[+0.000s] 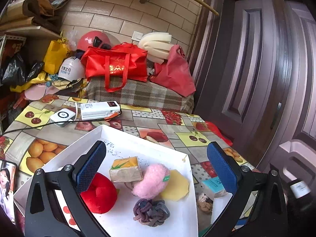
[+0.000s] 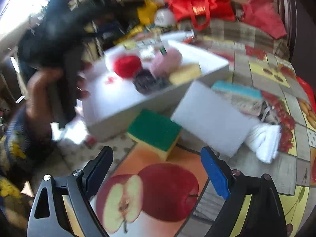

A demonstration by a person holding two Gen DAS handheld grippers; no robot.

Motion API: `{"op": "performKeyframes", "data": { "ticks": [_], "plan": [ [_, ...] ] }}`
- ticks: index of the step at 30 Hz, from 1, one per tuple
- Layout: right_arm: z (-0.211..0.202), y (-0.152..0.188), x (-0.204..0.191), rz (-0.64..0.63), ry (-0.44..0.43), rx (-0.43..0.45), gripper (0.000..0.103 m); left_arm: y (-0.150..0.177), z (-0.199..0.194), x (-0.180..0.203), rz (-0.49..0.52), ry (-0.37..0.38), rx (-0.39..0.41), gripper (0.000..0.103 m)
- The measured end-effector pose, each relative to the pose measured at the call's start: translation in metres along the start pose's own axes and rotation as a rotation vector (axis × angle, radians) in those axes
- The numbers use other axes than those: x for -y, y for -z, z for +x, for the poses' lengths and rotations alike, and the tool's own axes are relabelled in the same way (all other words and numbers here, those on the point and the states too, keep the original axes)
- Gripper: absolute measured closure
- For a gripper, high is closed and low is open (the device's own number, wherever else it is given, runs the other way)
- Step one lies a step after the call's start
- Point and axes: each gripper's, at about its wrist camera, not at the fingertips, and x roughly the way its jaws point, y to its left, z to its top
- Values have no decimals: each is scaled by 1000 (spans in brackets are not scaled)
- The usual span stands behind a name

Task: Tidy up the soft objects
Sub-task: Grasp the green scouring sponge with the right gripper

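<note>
Your tray (image 1: pixel 110 136) sat on the table (image 1: pixel 150 124), and inside it the plush apple (image 1: pixel 100 195) was at 9 o'clock, the tissue pack (image 1: pixel 126 168) at 12, the fuzzy ball (image 1: pixel 151 179) about dead centre, with the flat sponge (image 1: pixel 175 185) at 3 and touching it. The knotted scrunchie (image 1: pixel 151 212) lay at 6. Off the tray at 3 o'clock you had another tissue pack (image 1: pixel 213 187) with a second scrunchie (image 1: pixel 205 202) just in front. Behind the tray at 11 sat the power bank (image 1: pixel 99 109). From your right side, the scouring sponge (image 2: pixel 154 132) lay in front of the tray, the foam block (image 2: pixel 211 118) just beside it at 3.
</note>
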Motion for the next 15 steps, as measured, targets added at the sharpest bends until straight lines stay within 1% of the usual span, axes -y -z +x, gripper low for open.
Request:
{"op": "performKeyframes", "data": {
  "ticks": [1,2,4,7,9,10,11,13,15],
  "plan": [
    [5,-4,2,19,1,-10,13,0,0,-2,-10,-1,0,0],
    [8,-10,6,43,-1,4,12,-1,0,-4,-22,0,-1,0],
    [13,-17,6,39,10,11,12,-1,0,-9,-48,5,-4,0],
    [23,-22,-5,-21,10,-14,12,-2,1,-15,-81,9,-8,0],
    [31,-23,-15,-76,36,-33,13,-2,2,-17,-98,11,-14,0],
    [37,-24,-20,-107,65,-43,13,-2,1,-18,-104,12,-17,0],
    [38,-22,-21,-118,75,-52,21,-2,2,-19,-108,15,-19,0],
    [37,-21,-20,-117,71,-55,46,-2,1,-17,-100,17,-18,0],
    [29,-17,-13,-89,55,-38,47,-3,0,-13,-76,24,-17,0]
  ]
}}
